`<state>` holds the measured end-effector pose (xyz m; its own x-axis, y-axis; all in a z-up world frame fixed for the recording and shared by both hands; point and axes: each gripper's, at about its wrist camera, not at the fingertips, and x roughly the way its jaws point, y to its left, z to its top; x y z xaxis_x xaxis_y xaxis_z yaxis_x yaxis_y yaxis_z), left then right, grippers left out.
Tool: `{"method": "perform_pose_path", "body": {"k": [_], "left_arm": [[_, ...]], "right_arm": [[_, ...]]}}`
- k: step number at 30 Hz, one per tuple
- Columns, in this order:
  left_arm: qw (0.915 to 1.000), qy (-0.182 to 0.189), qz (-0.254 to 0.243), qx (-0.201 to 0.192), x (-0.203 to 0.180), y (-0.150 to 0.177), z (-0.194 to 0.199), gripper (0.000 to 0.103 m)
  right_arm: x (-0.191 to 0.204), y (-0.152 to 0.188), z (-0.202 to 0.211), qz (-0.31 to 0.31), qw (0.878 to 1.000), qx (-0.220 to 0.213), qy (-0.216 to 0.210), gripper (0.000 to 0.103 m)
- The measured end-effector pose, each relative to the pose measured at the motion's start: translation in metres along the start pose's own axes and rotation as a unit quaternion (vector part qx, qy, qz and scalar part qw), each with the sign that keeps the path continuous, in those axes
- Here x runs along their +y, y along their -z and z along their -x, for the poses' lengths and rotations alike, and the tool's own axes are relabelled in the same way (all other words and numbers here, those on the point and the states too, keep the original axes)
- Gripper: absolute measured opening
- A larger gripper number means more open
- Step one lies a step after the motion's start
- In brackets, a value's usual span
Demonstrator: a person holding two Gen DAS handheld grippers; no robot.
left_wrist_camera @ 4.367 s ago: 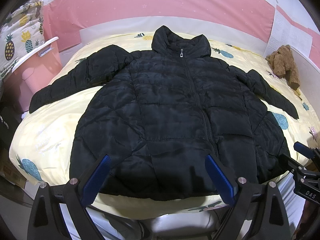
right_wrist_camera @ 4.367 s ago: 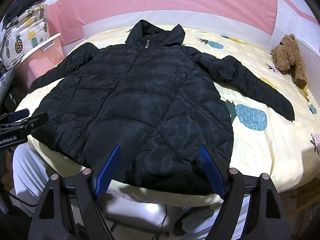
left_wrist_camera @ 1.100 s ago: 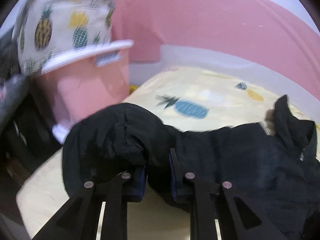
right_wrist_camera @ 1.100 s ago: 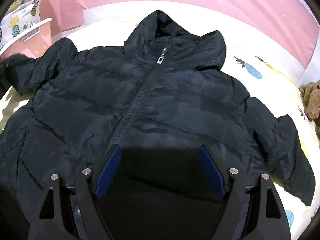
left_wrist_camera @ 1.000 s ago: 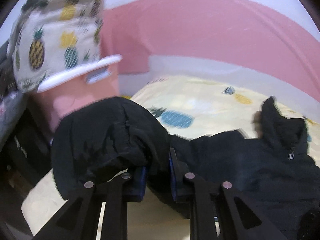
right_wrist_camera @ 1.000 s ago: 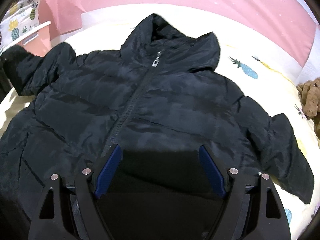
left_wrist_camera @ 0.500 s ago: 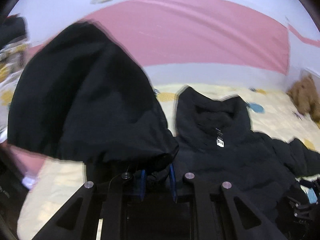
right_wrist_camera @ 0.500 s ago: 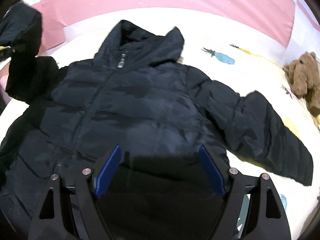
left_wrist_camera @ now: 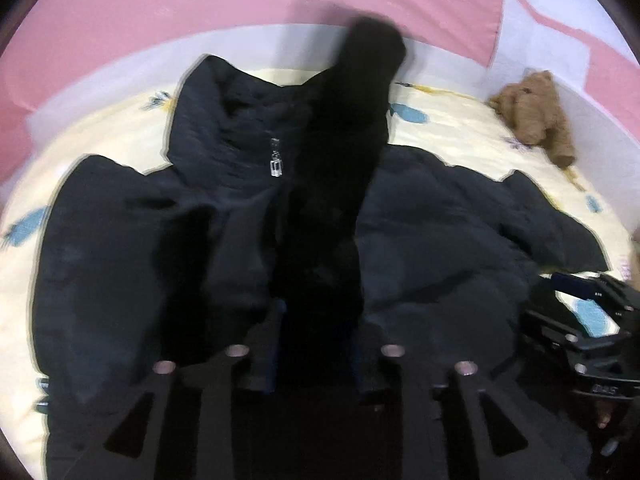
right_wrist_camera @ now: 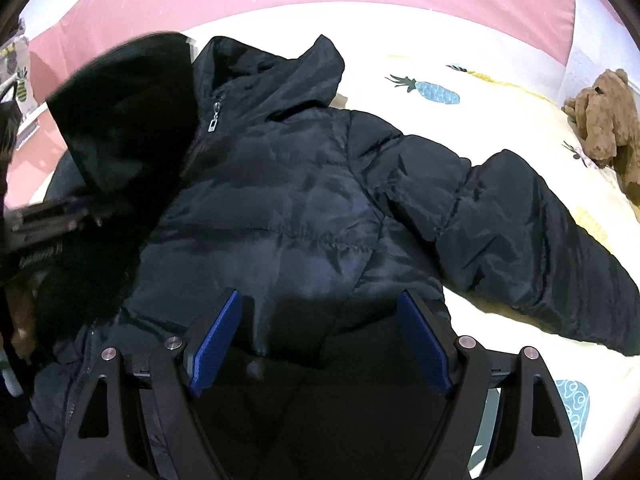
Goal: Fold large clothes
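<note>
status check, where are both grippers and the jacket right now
Left gripper shut on jacket sleeve, lifted over jacket. Right gripper open above hem. Teddy bear clear, far corner.

Teddy bear beside bare bedsheet

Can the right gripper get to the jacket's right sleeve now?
Probably yes. The right gripper is open and holds nothing, and the right sleeve lies spread flat on the bed sheet beside it, with nothing over it.

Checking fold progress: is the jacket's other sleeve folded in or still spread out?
Spread. In the right wrist view the sleeve lies stretched sideways on the bedsheet, clear of the jacket body, untouched by the open right gripper.
</note>
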<state>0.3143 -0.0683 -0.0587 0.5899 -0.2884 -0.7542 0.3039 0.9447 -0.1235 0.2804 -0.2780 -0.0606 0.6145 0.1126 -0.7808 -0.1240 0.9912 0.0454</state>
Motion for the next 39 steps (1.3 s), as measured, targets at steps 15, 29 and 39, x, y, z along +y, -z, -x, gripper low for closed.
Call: {"method": "perform_pose_path", "body": {"k": [15,29,39], "left_arm": [[0.9973,0.029,0.045,-0.05,0.036,-0.024,0.089,0.067],[0.9889,-0.059,0.135,-0.019,0.164,-0.033,0.022,0.067],[0.9903,-0.065,0.122,-0.017,0.186,-0.054,-0.015,0.057]], "right_arm": [[0.01,-0.032,0.006,-0.062,0.995,-0.021,-0.079,0.08],[-0.015,-0.073,-0.079,-0.044,0.998,0.049,0.007,0.037],[-0.005,-0.102,-0.057,-0.03,0.999,-0.019,0.01,0.039]]}}
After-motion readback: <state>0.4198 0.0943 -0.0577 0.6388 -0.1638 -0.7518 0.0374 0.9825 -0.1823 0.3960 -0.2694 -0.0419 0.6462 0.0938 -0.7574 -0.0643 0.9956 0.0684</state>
